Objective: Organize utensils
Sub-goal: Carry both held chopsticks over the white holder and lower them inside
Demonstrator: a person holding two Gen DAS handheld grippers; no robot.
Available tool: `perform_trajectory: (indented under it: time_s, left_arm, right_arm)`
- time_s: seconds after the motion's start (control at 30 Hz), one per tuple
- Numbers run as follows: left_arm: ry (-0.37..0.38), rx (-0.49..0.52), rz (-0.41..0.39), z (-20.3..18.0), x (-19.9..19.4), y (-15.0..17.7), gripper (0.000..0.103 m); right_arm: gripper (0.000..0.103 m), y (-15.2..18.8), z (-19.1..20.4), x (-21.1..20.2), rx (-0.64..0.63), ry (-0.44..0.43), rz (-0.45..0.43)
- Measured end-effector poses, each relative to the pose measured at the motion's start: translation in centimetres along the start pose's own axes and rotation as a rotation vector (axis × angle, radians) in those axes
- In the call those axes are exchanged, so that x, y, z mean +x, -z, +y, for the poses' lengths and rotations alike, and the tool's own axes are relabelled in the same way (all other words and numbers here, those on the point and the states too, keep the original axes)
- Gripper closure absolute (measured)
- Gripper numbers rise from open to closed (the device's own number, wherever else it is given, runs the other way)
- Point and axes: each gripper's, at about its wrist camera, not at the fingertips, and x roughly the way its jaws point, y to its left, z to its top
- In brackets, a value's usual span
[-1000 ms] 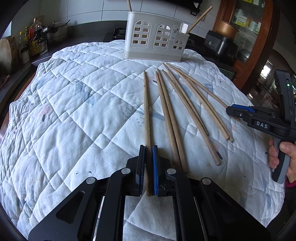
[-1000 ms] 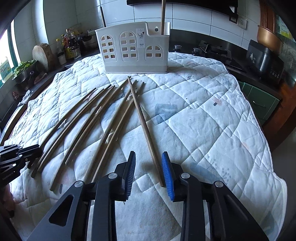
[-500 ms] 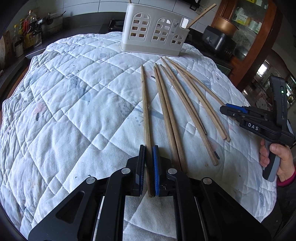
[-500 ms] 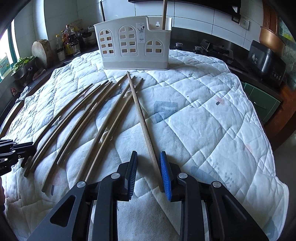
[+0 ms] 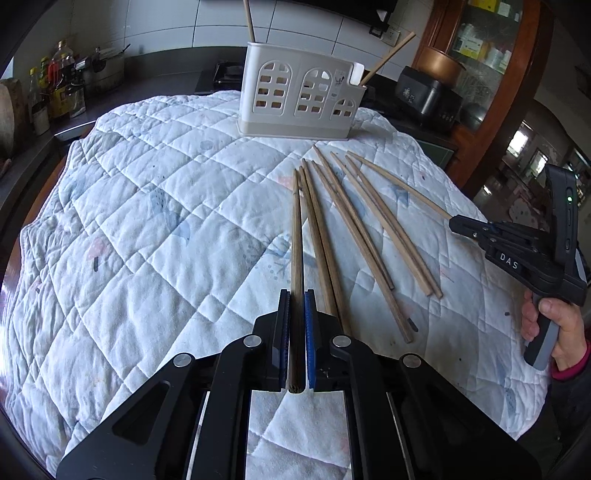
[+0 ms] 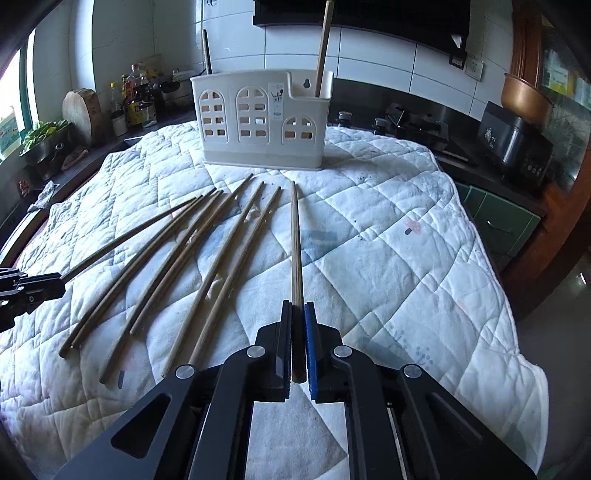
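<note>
The long brown wooden chopstick (image 5: 296,236) in my left gripper (image 5: 296,306) runs straight out from the jaws, its long axis pointing toward the white plastic utensil caddy with arched cut-outs (image 5: 299,98) at the far side of the quilted white cloth on the table (image 5: 147,229); the jaws are closed narrow on its near end, and its butt shows between the pads. My right gripper (image 6: 297,317) holds a second long wooden chopstick (image 6: 295,240) the same way, jaws pinched on the near end, the tip aimed just below the caddy's low right compartment, where one stick (image 6: 322,48) already stands upright. So both sticks lie in line with their jaws and must, I judge, be tipped from lying toward upright to drop in; the right one looks nearer the caddy. The remaining loose chopsticks (image 6: 177,266) fan across the cloth between my two hands, near ends toward me. I cannot tell whether either held stick's tip touches the cloth. The caddy's insides are hidden behind its front wall, and another stick (image 5: 249,20) rising at its left end is cut off by the frame edge.
</note>
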Motion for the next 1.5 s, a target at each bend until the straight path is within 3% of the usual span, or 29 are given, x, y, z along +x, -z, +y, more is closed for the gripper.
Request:
perform_trajectory:
  time_s: [0.27, 0.6, 1.17, 1.5]
  left_arm:
    - [0.006, 0.031, -0.088, -0.3, -2.3, -2.2, 0.096]
    - [0.029, 0.064, -0.178, 0.2, -4.2, -7.2, 0.096]
    - [0.017, 0.180, -0.268, -0.8, -6.7, -18.6, 0.097]
    - [-0.004, 0.166, -0.440, -1.7, -10.7, -27.7, 0.097]
  right_arm:
    - [0.096, -2.4, 0.4, -4.7, -0.001, 0.010, -0.139]
    - [0.096, -9.0, 0.8, -8.1, -0.038, -0.008, -0.256]
    - [0.096, -23.1, -0.6, -10.0, -0.082, -0.058, -0.209]
    - [0.096, -27.9, -0.9, -8.6, -0.076, -0.025, -0.184]
